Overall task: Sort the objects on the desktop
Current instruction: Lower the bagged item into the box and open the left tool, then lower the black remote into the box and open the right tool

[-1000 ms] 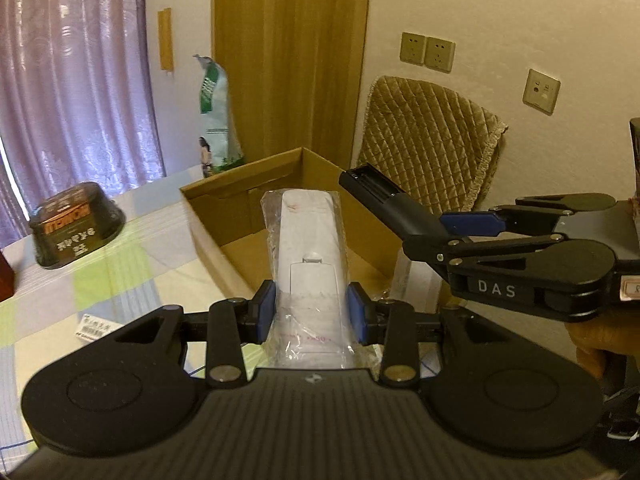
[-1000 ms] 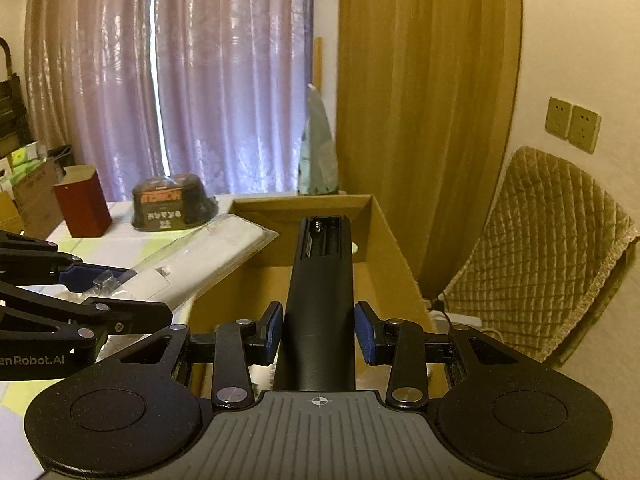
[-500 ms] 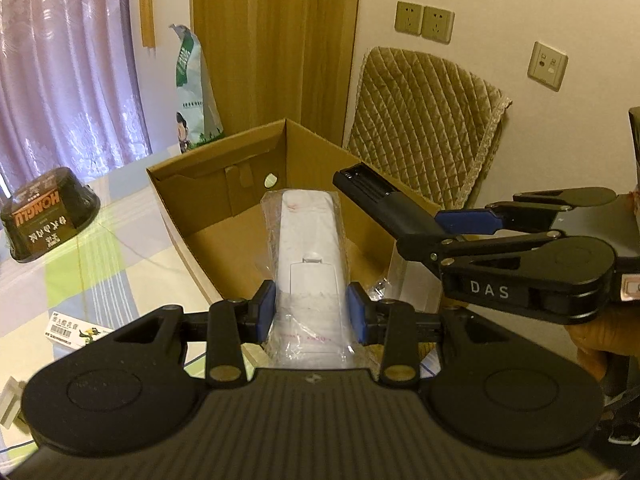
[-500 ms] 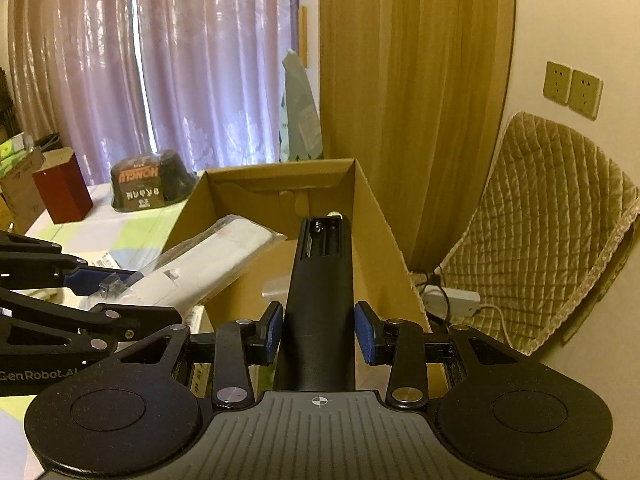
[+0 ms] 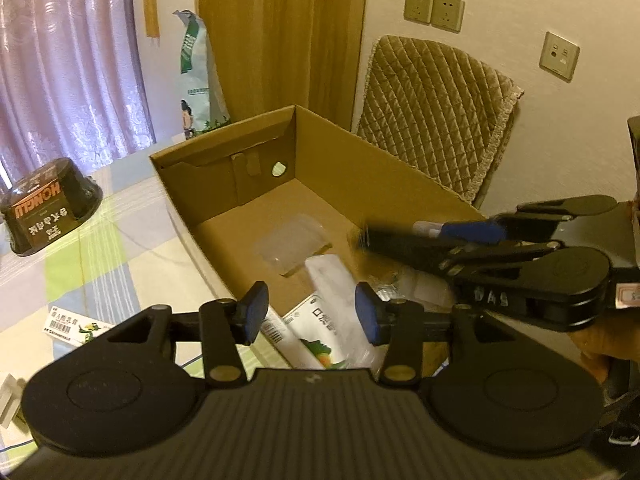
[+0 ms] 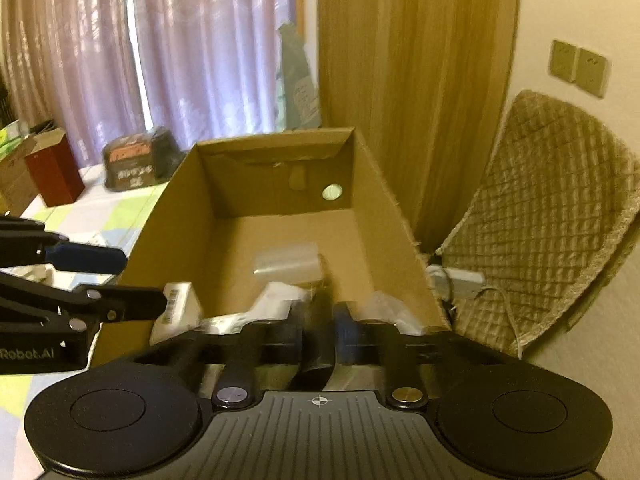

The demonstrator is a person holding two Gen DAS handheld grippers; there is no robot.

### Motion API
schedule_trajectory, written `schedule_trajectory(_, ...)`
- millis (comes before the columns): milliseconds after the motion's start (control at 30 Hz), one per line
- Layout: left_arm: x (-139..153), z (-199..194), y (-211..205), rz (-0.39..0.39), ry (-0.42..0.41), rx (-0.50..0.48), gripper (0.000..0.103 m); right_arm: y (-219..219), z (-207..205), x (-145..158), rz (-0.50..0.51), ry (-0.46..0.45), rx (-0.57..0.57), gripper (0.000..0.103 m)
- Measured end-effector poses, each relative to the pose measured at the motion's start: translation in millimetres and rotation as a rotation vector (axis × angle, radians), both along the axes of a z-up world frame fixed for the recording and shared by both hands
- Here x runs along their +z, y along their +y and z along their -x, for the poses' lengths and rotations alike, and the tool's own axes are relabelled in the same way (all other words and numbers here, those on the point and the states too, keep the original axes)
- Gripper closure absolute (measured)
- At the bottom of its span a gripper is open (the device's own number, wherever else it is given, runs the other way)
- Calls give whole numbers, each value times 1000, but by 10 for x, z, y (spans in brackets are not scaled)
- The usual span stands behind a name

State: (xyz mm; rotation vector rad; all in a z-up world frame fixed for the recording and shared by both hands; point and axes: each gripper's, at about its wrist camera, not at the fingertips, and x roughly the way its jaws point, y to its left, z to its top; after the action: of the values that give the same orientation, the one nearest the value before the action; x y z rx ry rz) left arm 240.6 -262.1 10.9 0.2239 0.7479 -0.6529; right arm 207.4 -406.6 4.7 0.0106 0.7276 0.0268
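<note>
A: Where is the left gripper (image 5: 311, 317) now?

B: It hangs over the near end of the cardboard box (image 5: 224, 160). Its fingers (image 5: 256, 314) are spread wide and there is nothing between them. Directly under them, inside the box, lies the white bagged item (image 5: 326, 276), beside a packet with green print (image 5: 320, 338) and a clear plastic piece (image 5: 294, 240).

A: And the right gripper (image 6: 318, 336)?

B: It is over the same box, just beside the left one. A long black thing (image 5: 400, 242) sits between its fingers and points into the box. Both views are blurred there, so I cannot tell if the fingers are pinching it or are already apart.

A: What could go wrong?

B: I think the first danger is the black thing. If it is let go from this height, it may fall on the white bagged item and knock it, or land with one end on the box wall. The second is that the two grippers are very near, so a quick pull away could make them hit.

A: Is the sorting complete?

B: I judge not. A small labelled packet (image 5: 68, 324) and a dark container (image 5: 44, 208) are on the table (image 5: 120, 240), outside the box.
</note>
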Motion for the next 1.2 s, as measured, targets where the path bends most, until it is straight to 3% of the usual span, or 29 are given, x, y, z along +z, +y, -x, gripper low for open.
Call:
schedule_trajectory(333,49,26,109,9,-2,7,61,16,-28,6,-6,7,-7,91)
schedule_trajectory(533,78,51,165,19,-2,14,61,27,17,92,-9,-33,0,91)
schedule_trajectory(933,134,215,374,38,-11,38,52,-41,464,227,19,-61,-13,90)
schedule_trajectory(967,127,228,396,38,-7,42,51,-35,480,223,23,-56,-9,89)
schedule_trajectory(1000,119,238,415,40,-4,46,51,-30,484,210,24,-49,-6,66)
schedule_trajectory(1067,104,267,451,39,3,51,51,-39,490,158,14,-29,-16,41)
schedule_trajectory(1200,87,331,528,36,9,56,49,-4,509,109,18,-27,-14,41)
